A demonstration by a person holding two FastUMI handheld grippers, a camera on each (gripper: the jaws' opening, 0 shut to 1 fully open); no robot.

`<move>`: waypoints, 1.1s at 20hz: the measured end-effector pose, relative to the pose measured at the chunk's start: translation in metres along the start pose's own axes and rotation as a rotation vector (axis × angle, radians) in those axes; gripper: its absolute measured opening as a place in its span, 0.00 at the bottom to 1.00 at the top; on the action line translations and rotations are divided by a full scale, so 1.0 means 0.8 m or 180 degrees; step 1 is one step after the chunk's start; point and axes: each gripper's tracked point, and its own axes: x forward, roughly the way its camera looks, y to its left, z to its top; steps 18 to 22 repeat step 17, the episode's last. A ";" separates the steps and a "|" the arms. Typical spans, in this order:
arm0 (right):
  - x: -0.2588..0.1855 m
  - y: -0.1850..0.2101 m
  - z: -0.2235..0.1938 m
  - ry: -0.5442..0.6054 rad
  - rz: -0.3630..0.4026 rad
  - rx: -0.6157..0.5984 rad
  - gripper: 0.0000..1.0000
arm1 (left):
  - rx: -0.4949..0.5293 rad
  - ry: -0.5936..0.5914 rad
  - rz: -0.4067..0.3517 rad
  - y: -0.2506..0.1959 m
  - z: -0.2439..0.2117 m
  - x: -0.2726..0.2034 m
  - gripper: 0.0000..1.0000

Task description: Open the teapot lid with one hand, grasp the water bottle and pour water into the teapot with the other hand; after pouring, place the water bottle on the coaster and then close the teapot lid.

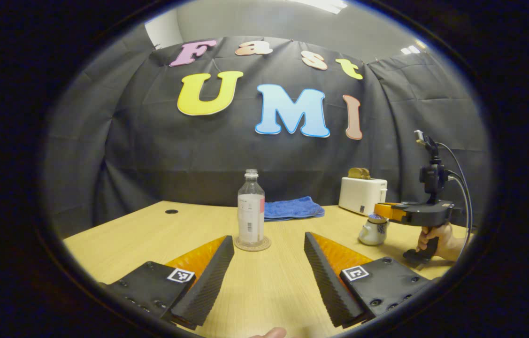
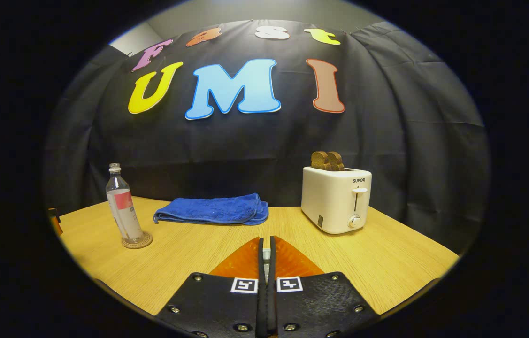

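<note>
From the left gripper view, my left tongs (image 1: 269,263) are spread wide with nothing between the fingers, held low over the wooden counter (image 1: 142,230). Straight ahead of them the water bottle (image 1: 251,209) stands upright on the round coaster (image 1: 252,244), its cap off, a label around its body. Behind it lies a folded blue towel (image 1: 293,208) near the back edge of the counter, and to the right of that a white toaster (image 1: 363,195) with toast poking out of its slots. Further right I see the small teapot (image 1: 373,230) sitting on the counter, with the right tongs (image 1: 381,212) held level right over its top by a hand (image 1: 438,239); at this distance I cannot tell whether the lid is gripped. From the right gripper view, my right tongs (image 2: 266,256) are pressed nearly together, with a small pale thing caught in the narrow gap between the fingers; I cannot make out what it is. In that view the bottle (image 2: 123,211) and its coaster (image 2: 136,241) stand off to the left, the towel (image 2: 212,210) lies in the middle at the back, and the toaster (image 2: 337,199) sits to the right, all well apart from one another on the counter (image 2: 386,263).
</note>
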 end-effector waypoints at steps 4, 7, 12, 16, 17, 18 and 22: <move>0.002 0.003 -0.004 0.0023 0.0015 -0.0012 0.00 | 0.0050 -0.0030 0.0001 -0.002 0.005 -0.001 1.00; 0.002 0.002 -0.014 0.0122 0.0002 -0.0036 0.08 | 0.0088 -0.0011 0.0009 -0.004 0.003 -0.004 1.00; -0.028 0.001 0.038 -0.0250 -0.0035 -0.0008 0.37 | 0.0097 -0.0034 0.0063 -0.001 0.003 -0.007 1.00; -0.100 0.033 0.027 -0.0205 0.0099 0.0143 0.59 | 0.0017 -0.0113 0.0210 -0.020 -0.001 -0.005 1.00; -0.120 0.041 0.021 -0.0207 0.0099 0.0121 0.61 | -0.0052 -0.0123 0.0255 -0.025 -0.003 -0.004 1.00; -0.120 0.041 0.021 -0.0207 0.0099 0.0121 0.61 | -0.0052 -0.0123 0.0255 -0.025 -0.003 -0.004 1.00; -0.120 0.041 0.021 -0.0207 0.0099 0.0121 0.61 | -0.0052 -0.0123 0.0255 -0.025 -0.003 -0.004 1.00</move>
